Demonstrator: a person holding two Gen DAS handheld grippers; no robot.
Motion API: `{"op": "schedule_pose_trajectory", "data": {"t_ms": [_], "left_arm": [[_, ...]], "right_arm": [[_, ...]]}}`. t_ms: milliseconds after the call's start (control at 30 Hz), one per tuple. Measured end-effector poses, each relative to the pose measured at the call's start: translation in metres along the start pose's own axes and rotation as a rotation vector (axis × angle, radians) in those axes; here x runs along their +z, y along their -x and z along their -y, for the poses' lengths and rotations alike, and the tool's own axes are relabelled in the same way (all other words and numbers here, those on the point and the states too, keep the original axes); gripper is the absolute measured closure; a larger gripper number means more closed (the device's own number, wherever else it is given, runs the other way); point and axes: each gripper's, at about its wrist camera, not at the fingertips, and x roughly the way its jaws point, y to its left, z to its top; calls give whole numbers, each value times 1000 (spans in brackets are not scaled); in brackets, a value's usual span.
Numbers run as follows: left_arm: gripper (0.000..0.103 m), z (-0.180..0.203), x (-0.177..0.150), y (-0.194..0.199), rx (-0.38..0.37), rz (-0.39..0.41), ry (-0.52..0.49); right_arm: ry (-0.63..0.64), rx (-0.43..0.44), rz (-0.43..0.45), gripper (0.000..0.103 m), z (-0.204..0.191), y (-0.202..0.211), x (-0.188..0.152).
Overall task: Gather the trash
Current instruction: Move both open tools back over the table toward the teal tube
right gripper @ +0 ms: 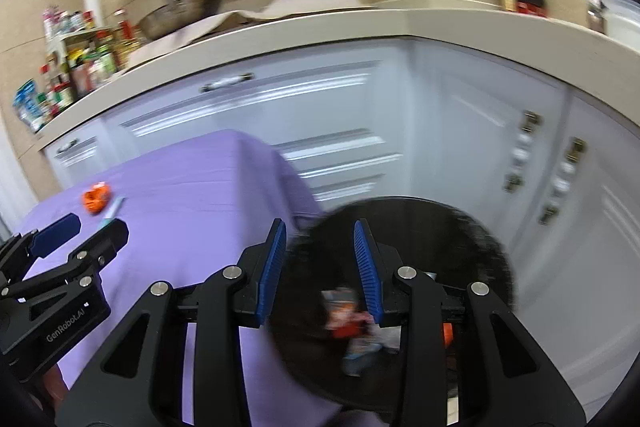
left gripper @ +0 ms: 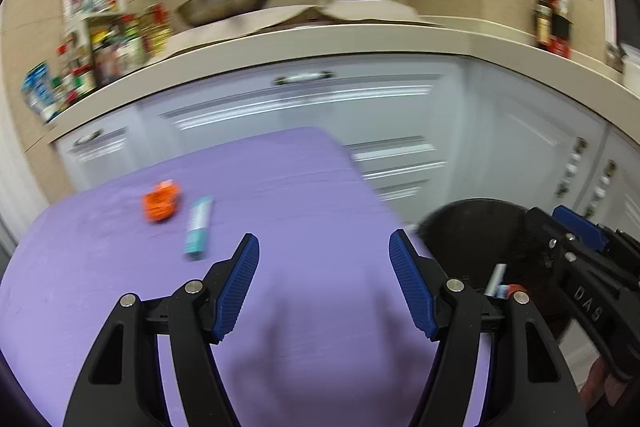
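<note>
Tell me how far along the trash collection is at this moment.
Partly done. The black bin beside the table already holds several wrappers. Nothing is in hand: the left gripper stands open and empty over the purple tablecloth, and the right gripper is open over the bin with nothing between its pads. Left on the table: an orange crumpled packet and a teal and white tube.

Even indoor light fills both my views, fairly bright. My claws cast a soft shadow on the purple cloth (left gripper: 280,187) near me. Motion blur smears the far counter (left gripper: 360,39), bottles and cabinet doors. Fisheye bends the edges, corners go black.
</note>
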Motion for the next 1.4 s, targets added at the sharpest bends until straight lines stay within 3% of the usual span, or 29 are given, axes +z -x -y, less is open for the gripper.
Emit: {"op": "schedule_pose_trajectory", "data": {"t_ms": [400, 700, 1000, 1400], "left_arm": [[36, -138, -24, 6, 205, -33, 107], [36, -216, -40, 4, 293, -59, 184], [36, -259, -50, -2, 325, -86, 222], [35, -263, -46, -15, 277, -104, 235]], "right_arm": [[138, 156, -36, 68, -144, -27, 5], [217, 204, -90, 68, -227, -60, 5], [248, 178, -188, 68, -266, -107, 3], [267, 138, -310, 68, -276, -139, -3]]}}
